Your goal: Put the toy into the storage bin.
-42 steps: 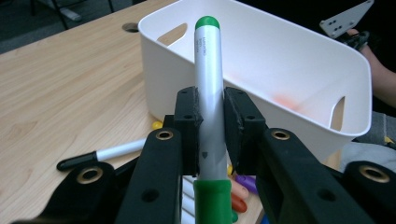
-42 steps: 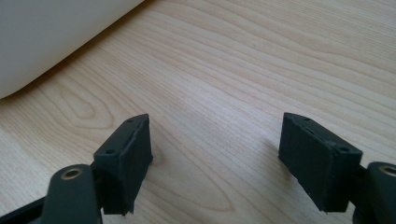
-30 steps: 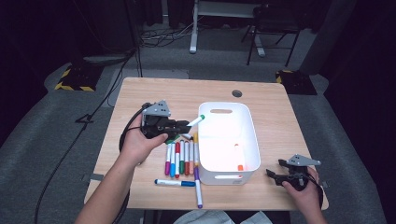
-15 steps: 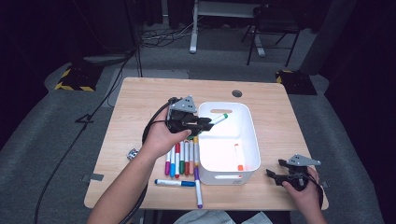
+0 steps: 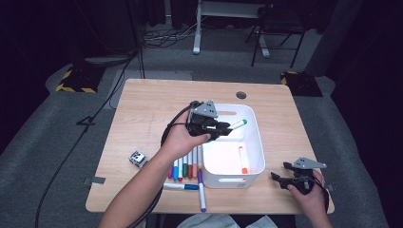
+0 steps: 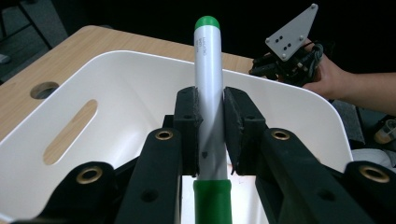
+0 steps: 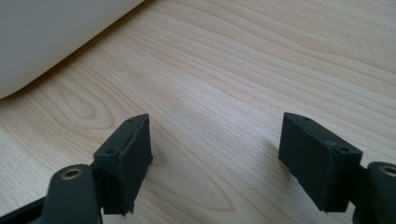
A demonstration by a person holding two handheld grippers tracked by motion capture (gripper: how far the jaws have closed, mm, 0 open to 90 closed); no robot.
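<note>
Left gripper view: your left tool [image 6: 210, 135] clamps a smooth cylindrical green-capped marker [image 6: 208, 93] over the glossy white plastic bin [image 6: 116, 93]; right tool [image 7: 215, 163] gapes above woodgrain worktop [image 7: 261, 60].

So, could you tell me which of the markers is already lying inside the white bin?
The orange-capped marker, alone on the bin floor; the green one is clamped in the left tongs, the rest lie on the table.

Bin [image 5: 254, 142]: interior open from above, orange marker [image 5: 242, 159] on floor; markers row [image 5: 186, 168] crowds table [image 5: 147, 109] just left of bin; bare wood far side and right of bin
</note>
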